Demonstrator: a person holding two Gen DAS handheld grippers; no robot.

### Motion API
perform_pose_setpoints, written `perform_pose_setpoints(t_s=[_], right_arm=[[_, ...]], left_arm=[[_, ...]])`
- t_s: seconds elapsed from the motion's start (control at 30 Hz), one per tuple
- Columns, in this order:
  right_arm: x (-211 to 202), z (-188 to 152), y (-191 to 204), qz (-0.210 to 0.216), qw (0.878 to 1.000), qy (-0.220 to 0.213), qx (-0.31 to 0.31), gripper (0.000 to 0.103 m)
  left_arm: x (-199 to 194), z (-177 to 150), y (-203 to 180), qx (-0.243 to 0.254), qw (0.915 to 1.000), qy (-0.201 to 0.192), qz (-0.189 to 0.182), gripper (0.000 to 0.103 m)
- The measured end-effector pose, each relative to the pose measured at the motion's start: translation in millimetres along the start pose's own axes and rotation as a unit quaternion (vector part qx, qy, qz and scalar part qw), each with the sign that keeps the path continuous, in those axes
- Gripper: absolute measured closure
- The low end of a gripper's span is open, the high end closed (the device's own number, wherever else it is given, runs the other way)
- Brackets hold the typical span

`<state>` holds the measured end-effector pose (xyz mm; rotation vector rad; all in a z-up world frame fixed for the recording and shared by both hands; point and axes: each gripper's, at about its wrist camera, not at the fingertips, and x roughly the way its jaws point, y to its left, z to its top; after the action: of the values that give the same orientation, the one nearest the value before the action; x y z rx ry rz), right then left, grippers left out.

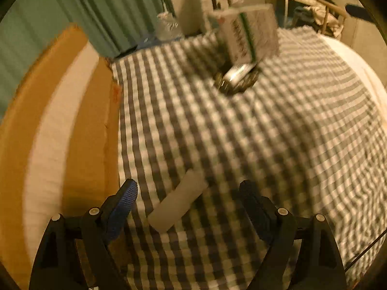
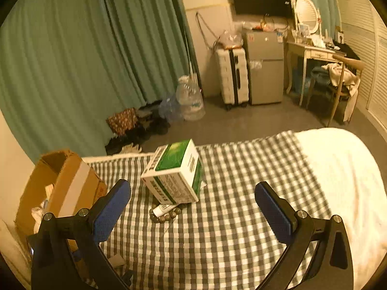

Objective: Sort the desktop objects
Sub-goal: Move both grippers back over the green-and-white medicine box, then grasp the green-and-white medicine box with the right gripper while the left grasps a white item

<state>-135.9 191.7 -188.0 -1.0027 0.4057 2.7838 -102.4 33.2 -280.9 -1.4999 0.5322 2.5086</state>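
In the blurred left wrist view, my left gripper (image 1: 188, 193) points down at the checked cloth (image 1: 266, 133) with its jaws wide. A pale oblong object (image 1: 179, 205) lies slantwise on the cloth between the fingers, and neither pad touches it. Beside it on the left stands a taped cardboard box (image 1: 60, 133). Farther off, a green-and-white carton (image 1: 246, 33) leans over a bead bracelet (image 1: 235, 82). My right gripper (image 2: 193, 205) hangs open and empty above the cloth, short of the carton (image 2: 174, 171), a small white tube (image 2: 164, 209) and the bracelet (image 2: 167, 217).
The open cardboard box (image 2: 65, 186) holds crumpled items at the cloth's left edge. A white duvet (image 2: 338, 181) covers the right side. Beyond the bed's far edge are shoes, water bottles (image 2: 189, 99), a suitcase (image 2: 233, 75), a small fridge (image 2: 266, 67) and a desk with a chair.
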Motion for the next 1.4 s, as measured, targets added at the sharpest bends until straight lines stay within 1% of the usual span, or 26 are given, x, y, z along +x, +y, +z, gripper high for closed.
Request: perform_pose_setpoints(t_s=[0.07, 0.13, 0.2, 0.23, 0.27, 0.3, 0.33, 0.37, 0.4, 0.43, 0.47, 0.5, 0.53, 0.63, 0.67, 0.73, 0.77, 0.8, 0.83, 0.93, 1.07, 1.13, 1.2, 1.23, 1.27, 1.4], right_arm=[[11.7, -2.3, 6.7, -0.003, 1.000, 0.005, -0.009, 0.000], [26.7, -4.2, 17.8, -0.008, 1.000, 0.008, -0.022, 0.000], [41.0, -4.6, 26.4, -0.009, 0.999, 0.013, -0.033, 0.000], [48.6, -5.7, 31.6, -0.010, 0.999, 0.017, -0.040, 0.000], [55.7, -6.5, 36.3, -0.012, 0.999, 0.020, -0.049, 0.000], [64.6, -7.7, 42.5, -0.017, 0.998, 0.022, -0.062, 0.000], [71.3, -8.5, 47.4, -0.024, 0.997, 0.023, -0.074, 0.000], [76.2, -8.9, 50.4, -0.028, 0.996, 0.024, -0.082, 0.000], [84.1, -10.0, 54.6, -0.036, 0.994, 0.026, -0.095, 0.000], [93.0, -10.8, 57.9, -0.043, 0.993, 0.037, -0.103, 0.000], [100.9, -11.8, 60.2, -0.041, 0.992, 0.048, -0.105, 0.000], [107.2, -13.0, 63.3, -0.038, 0.992, 0.056, -0.107, 0.000], [113.1, -13.9, 65.5, -0.043, 0.991, 0.060, -0.110, 0.000], [130.1, -16.5, 69.9, -0.073, 0.987, 0.066, -0.129, 0.000], [135.7, -17.2, 69.7, -0.079, 0.986, 0.071, -0.131, 0.000], [147.5, -19.6, 65.3, -0.083, 0.985, 0.089, -0.125, 0.003], [149.9, -20.7, 60.1, -0.077, 0.986, 0.094, -0.112, 0.020], [150.0, -21.8, 51.3, -0.067, 0.989, 0.098, -0.089, 0.020], [148.4, -22.2, 46.6, -0.063, 0.990, 0.096, -0.081, 0.020], [138.0, -22.7, 39.9, -0.058, 0.992, 0.086, -0.078, 0.021], [109.9, -18.0, 31.6, -0.049, 0.995, 0.058, -0.062, 0.022], [94.3, -14.8, 28.5, -0.042, 0.997, 0.045, -0.052, 0.022], [76.0, -12.0, 27.1, -0.037, 0.998, 0.033, -0.049, 0.022], [73.8, -9.3, 27.1, -0.035, 0.998, 0.029, -0.048, 0.022], [66.3, -9.0, 26.2, -0.032, 0.998, 0.025, -0.046, 0.022], [33.7, -5.7, 20.2, -0.016, 0.999, 0.006, -0.043, 0.023]], left_arm=[[6.6, -3.5, -2.8, 0.008, 1.0000, 0.005, 0.001, 0.014], [16.8, -8.2, -3.9, 0.004, 0.9997, 0.021, -0.012, 0.014], [23.4, -12.3, -0.7, -0.004, 0.9993, 0.026, -0.026, 0.015], [24.5, -13.0, 1.6, -0.008, 0.9990, 0.028, -0.035, 0.017], [25.4, -13.6, 4.4, -0.015, 0.9982, 0.031, -0.049, 0.021], [25.8, -14.6, 7.5, -0.024, 0.9970, 0.034, -0.065, 0.023], [25.0, -15.7, 8.6, -0.027, 0.9965, 0.034, -0.071, 0.027], [22.2, -17.0, 8.0, -0.027, 0.9961, 0.033, -0.077, 0.036], [18.2, -18.2, 5.4, -0.021, 0.9961, 0.029, -0.081, 0.042], [15.4, -19.2, 3.0, -0.016, 0.9960, 0.029, -0.084, 0.055], [13.1, -19.8, 1.8, -0.014, 0.9964, 0.026, -0.080, 0.063], [11.5, -19.9, 2.8, -0.015, 0.9965, 0.022, -0.079, 0.068], [11.0, -19.4, 6.6, -0.022, 0.9957, 0.019, -0.088, 0.074], [10.7, -17.7, 19.6, -0.047, 0.9909, 0.015, -0.125, 0.083], [10.0, -17.5, 23.0, -0.052, 0.9890, 0.011, -0.138, 0.084], [9.5, -18.0, 24.7, -0.054, 0.9875, 0.008, -0.148, 0.085], [9.3, -18.1, 23.6, -0.055, 0.9872, 0.007, -0.150, 0.085], [8.2, -18.0, 24.2, -0.057, 0.9867, 0.006, -0.152, 0.085], [7.1, -16.6, 25.8, -0.058, 0.9864, 0.006, -0.154, 0.085], [-1.9, -13.2, 24.5, -0.053, 0.9859, -0.007, -0.159, 0.085], [-11.7, -9.5, 26.7, -0.056, 0.9856, -0.018, -0.158, 0.086], [-17.2, -1.9, 31.5, -0.060, 0.9856, -0.030, -0.156, 0.086], [-27.7, 5.9, 34.0, -0.060, 0.9857, -0.046, -0.150, 0.086], [-31.2, 11.2, 35.6, -0.059, 0.9855, -0.050, -0.150, 0.086], [-34.8, 19.4, 37.0, -0.060, 0.9849, -0.058, -0.152, 0.090], [-64.7, 36.2, 31.8, -0.051, 0.9831, -0.103, -0.142, 0.092]])
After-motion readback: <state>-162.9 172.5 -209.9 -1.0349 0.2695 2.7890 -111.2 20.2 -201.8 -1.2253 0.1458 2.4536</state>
